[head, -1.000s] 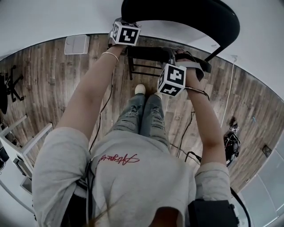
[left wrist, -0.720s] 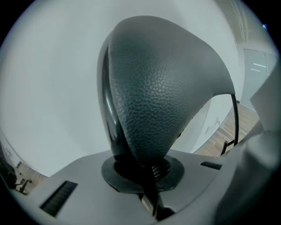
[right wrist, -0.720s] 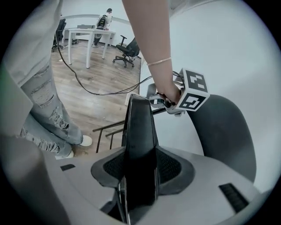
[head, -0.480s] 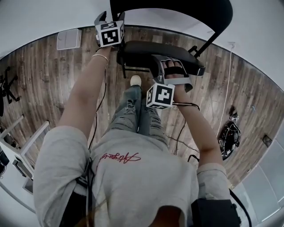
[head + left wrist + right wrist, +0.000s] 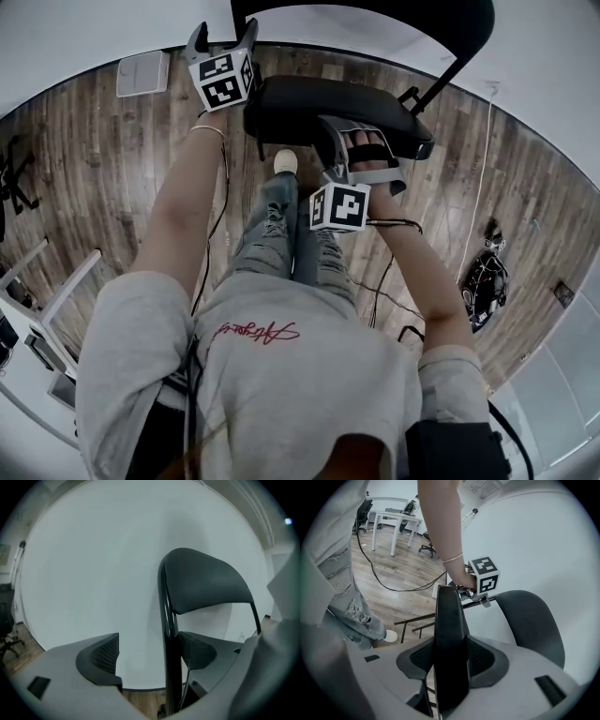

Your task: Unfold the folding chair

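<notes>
The black folding chair stands against a white wall, its seat point(image 5: 319, 105) nearly level and its backrest point(image 5: 375, 14) above it. My right gripper point(image 5: 364, 141) grips the seat's front edge. In the right gripper view the seat point(image 5: 450, 634) fills the gap of the right gripper point(image 5: 450, 660) and touches both pads while the jaws are opening. My left gripper point(image 5: 223, 36) is beside the seat's left rear, its jaws opening wide. The left gripper point(image 5: 150, 656) has the chair's black frame tube point(image 5: 171, 667) between its pads, close to the right one, below the backrest point(image 5: 206, 585).
The person's legs and a white shoe point(image 5: 286, 161) are right below the seat. A white box point(image 5: 142, 73) lies on the wood floor at left. Cables point(image 5: 389, 272) and gear point(image 5: 483, 286) lie at right, with white table legs point(image 5: 56, 291) at left.
The seat has swung down to nearly level with my right gripper on it, drawn toward the person. My left gripper has opened and shifted left, off the frame.
</notes>
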Tool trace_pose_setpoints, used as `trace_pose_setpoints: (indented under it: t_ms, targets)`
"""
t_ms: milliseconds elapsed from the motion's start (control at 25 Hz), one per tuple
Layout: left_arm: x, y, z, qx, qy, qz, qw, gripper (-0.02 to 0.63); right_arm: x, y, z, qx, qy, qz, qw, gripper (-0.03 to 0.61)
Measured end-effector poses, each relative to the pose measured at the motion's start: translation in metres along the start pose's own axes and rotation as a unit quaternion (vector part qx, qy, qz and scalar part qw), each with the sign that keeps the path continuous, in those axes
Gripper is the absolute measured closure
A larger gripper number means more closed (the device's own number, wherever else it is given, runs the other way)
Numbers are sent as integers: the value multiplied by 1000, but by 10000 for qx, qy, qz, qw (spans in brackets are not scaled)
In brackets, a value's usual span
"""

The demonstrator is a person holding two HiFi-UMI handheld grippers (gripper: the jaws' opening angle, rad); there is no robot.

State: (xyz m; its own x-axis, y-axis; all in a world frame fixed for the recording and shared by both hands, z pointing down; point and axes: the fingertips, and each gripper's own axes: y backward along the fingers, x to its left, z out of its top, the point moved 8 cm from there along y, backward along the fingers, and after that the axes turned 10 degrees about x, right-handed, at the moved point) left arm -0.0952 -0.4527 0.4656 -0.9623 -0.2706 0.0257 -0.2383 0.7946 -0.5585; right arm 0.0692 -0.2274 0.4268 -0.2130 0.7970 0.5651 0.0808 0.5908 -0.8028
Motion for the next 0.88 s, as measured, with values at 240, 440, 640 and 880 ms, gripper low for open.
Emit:
trace_pose_setpoints:
  t_ms: [240,440,640,880]
  targets:
    - [-2,-5,0,-228,-339,-110,9991,216,2,0,-1,-69,19,-2,10000,387]
    - [-14,-11,-10,463,-660,-1112,9905,216,1,1,-3,-120,-35,62,9999,385]
    - [27,31,-25,228,335,-816,9958,202,0,1,-2,-190,-60,68,9998,383]
    - [-2,123,-28,-614,110,-400,9972,595,3,0,-2,-130,-95,-1,9999,383]
